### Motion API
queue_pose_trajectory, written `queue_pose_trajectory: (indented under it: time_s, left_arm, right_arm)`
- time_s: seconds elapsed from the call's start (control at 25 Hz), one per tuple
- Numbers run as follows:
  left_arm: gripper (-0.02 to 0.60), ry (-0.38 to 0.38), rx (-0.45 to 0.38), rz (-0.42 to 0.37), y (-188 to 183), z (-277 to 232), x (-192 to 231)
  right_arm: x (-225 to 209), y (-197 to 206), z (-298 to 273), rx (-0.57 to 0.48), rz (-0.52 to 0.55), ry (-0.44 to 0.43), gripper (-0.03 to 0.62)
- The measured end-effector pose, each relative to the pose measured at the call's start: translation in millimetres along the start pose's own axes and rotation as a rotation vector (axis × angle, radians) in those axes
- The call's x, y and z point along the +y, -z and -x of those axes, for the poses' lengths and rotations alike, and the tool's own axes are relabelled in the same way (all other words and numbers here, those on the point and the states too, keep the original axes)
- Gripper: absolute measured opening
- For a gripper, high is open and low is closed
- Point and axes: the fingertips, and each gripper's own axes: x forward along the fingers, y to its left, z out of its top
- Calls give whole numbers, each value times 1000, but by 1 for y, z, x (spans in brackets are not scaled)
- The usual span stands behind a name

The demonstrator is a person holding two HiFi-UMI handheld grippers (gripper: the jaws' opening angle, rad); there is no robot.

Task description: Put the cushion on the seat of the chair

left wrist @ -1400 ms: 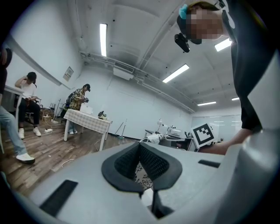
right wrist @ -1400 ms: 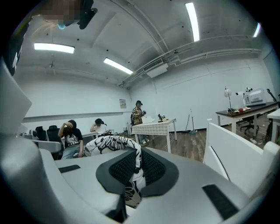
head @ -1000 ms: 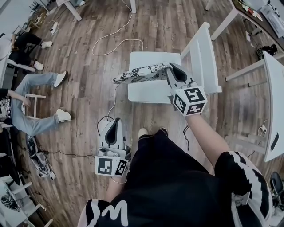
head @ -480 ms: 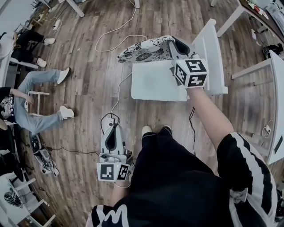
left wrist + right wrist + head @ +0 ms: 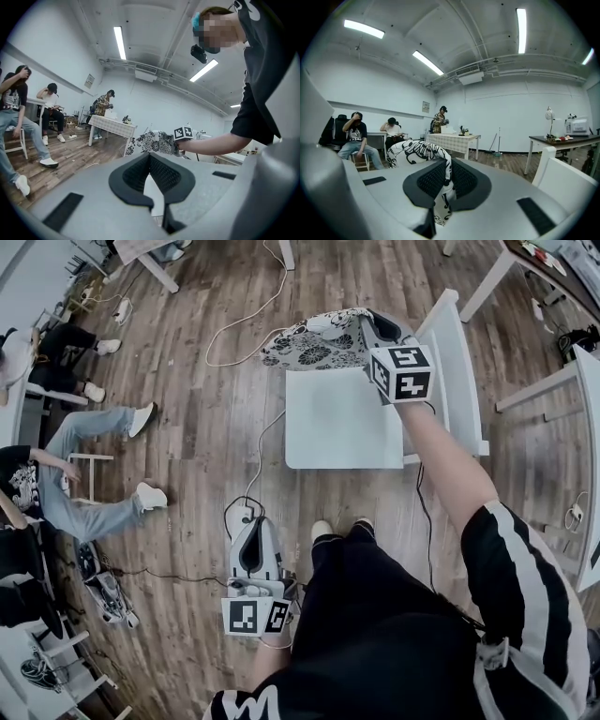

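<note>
The black-and-white patterned cushion [image 5: 319, 339] hangs in the air over the far edge of the white chair seat [image 5: 342, 423], roughly level. My right gripper [image 5: 373, 327] is shut on its right edge, beside the chair back [image 5: 457, 362]. In the right gripper view the cushion [image 5: 415, 152] is pinched between the pads of that gripper [image 5: 449, 165]. My left gripper [image 5: 253, 554] stays low by the person's legs, shut and holding nothing. The left gripper view shows its jaws [image 5: 150, 158] meeting at the tips, with the cushion [image 5: 147, 143] far ahead.
White cables [image 5: 246, 315] trail over the wood floor beyond and left of the chair. People sit at the left [image 5: 89, 512]. White tables [image 5: 574, 399] stand at the right, and gear [image 5: 105, 594] lies on the floor near the left.
My right gripper has carried the cushion away from the person, from over the seat's middle to its far edge. The left gripper has stayed low by the legs.
</note>
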Motion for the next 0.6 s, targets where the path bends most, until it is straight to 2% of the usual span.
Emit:
queue_pose_trajectory:
  time_s: [0.2,0.36,0.6]
  left_arm:
    - [3,12,28,-30,7,-21,-2]
    - [3,63,37,-47,6,-49,-12]
    - [3,103,16,-62,2,-86,-16]
  right_arm:
    - [-17,-1,-14,-9,31,26,31]
    - [-23,5,-23,-3,77,30,31]
    - [-7,38,-20,44,119,-1,29]
